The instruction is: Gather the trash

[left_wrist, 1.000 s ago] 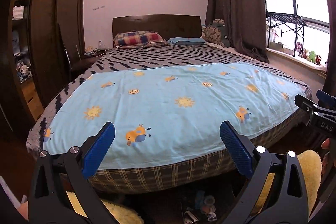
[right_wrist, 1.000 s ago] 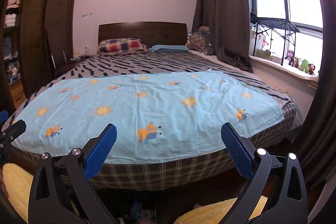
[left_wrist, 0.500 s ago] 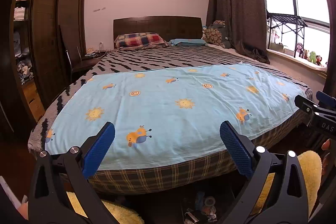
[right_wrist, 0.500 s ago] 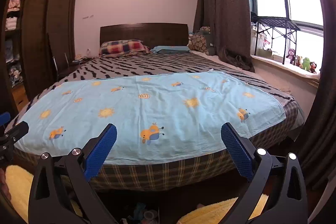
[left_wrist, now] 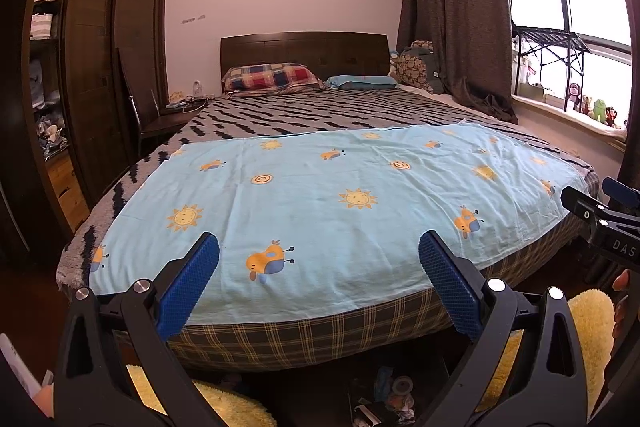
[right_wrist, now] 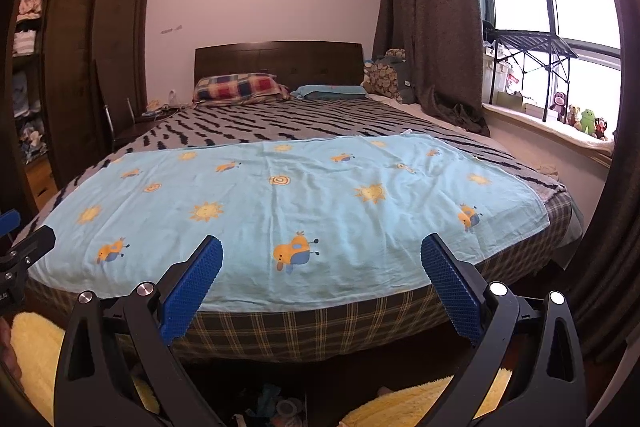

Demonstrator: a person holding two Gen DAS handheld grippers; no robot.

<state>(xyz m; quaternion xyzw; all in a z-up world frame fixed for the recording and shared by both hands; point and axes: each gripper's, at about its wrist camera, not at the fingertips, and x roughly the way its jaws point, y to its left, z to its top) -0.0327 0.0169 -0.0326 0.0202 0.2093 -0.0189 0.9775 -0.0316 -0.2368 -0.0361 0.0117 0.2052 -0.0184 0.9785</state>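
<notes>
Both grippers, left (left_wrist: pixel 319 287) and right (right_wrist: pixel 321 289), gape wide and empty above the trash (left_wrist: pixel 394 397) on the dark near floor; a blind grab there may snag the yellow rug (left_wrist: pixel 588 323).

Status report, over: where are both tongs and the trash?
Left tongs open, empty. Right tongs open, empty. Trash on floor by bed foot, untouched. Nothing blocking.
</notes>
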